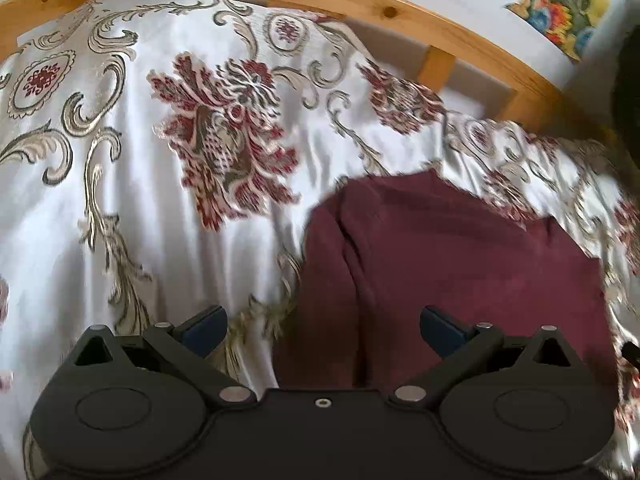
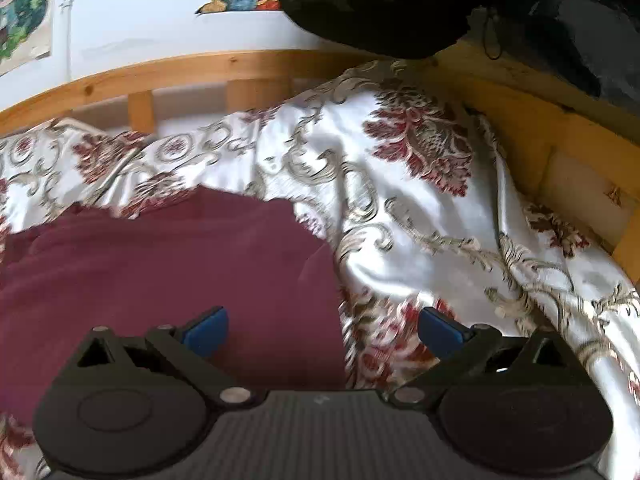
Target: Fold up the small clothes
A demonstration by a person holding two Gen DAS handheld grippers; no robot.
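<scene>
We see a bed (image 1: 100, 208) with a wooden frame (image 1: 400, 8), covered by a white floral spread (image 2: 420, 216). A maroon garment (image 1: 460, 264) lies on the spread, near us, between the two views. Our left gripper (image 1: 323, 330) hangs over its left edge, released; our right gripper (image 2: 323, 330) over its right edge, likewise released and empty.

A white satin bedspread (image 1: 120, 240) with red flowers and grey scrolls covered the bed, rumpled toward its right edge. A pine bed frame (image 2: 240, 68) ran along the far edge. Colourful pictures (image 1: 568, 4) hung on the pale wall (image 2: 140, 20) behind it.
</scene>
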